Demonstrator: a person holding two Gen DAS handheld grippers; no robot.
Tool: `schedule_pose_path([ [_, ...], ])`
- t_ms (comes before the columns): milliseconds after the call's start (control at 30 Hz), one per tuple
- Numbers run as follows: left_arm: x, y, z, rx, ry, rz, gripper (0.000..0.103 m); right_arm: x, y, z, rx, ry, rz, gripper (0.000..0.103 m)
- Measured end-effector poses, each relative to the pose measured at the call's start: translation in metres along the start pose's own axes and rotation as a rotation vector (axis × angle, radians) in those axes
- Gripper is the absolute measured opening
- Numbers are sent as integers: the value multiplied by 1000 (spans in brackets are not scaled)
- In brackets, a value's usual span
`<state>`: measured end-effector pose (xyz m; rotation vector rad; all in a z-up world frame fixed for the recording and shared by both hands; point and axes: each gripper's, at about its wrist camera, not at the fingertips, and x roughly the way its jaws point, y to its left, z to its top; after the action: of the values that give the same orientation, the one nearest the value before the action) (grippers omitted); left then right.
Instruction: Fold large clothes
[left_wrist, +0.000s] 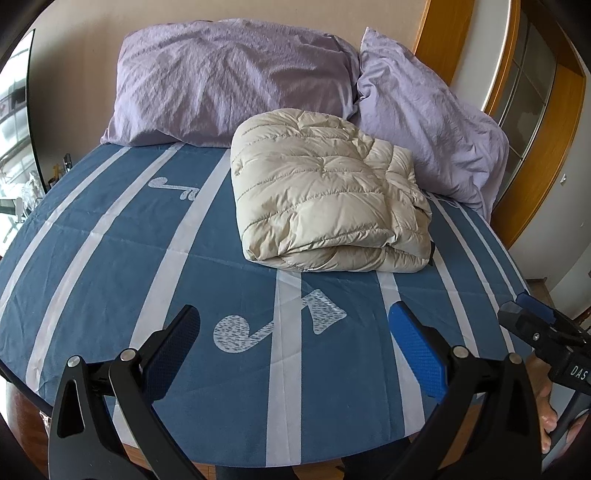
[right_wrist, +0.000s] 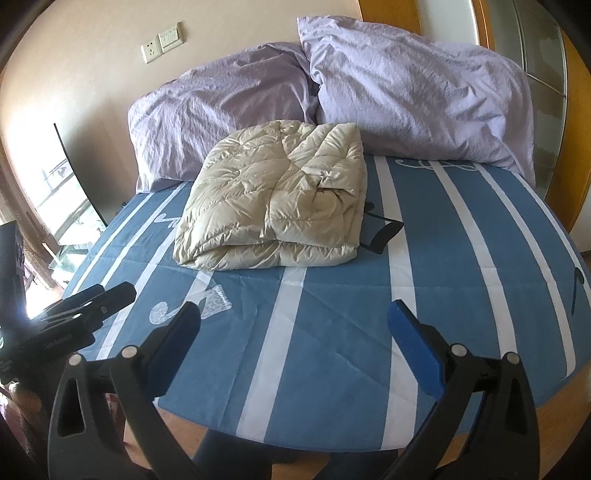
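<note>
We see no box, basket or drawer on the bed (left_wrist: 110, 258); the one thing it bears besides bedding is the cream quilted down jacket (left_wrist: 325, 195). The jacket lies folded into a thick, puffy bundle on the blue sheet with white stripes, towards the head of the bed, its far edge touching the two lilac pillows (left_wrist: 229, 81) that lean against the wall.

Our left gripper (left_wrist: 295, 343) hovers above the near edge of the sheet with its jaws spread wide and nothing between them, well apart from the jacket. Our right gripper (right_wrist: 295, 339) hangs the same way, jaws released and empty, over the near stripes.

From the left wrist we catch the right gripper at the right edge of the frame, with part of the hand (left_wrist: 546, 410) that holds it, and a wooden door frame (left_wrist: 569, 122) beyond the pillows. From the right wrist we get instead a dark strap (right_wrist: 384, 232) poking out beside the jacket's right edge, a wall socket and switch plate (right_wrist: 162, 42) above the pillows, and a bright window (right_wrist: 48, 199) to the left. There the left gripper shows as a dark shape at the lower left.
</note>
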<state>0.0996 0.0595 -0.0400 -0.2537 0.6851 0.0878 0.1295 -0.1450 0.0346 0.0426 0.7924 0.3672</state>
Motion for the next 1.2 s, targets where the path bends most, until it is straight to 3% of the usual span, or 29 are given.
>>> schedule_pose_path([
  [1200,2,-9,3,27,5,-23,102,2,2,0,15,5,22,101],
])
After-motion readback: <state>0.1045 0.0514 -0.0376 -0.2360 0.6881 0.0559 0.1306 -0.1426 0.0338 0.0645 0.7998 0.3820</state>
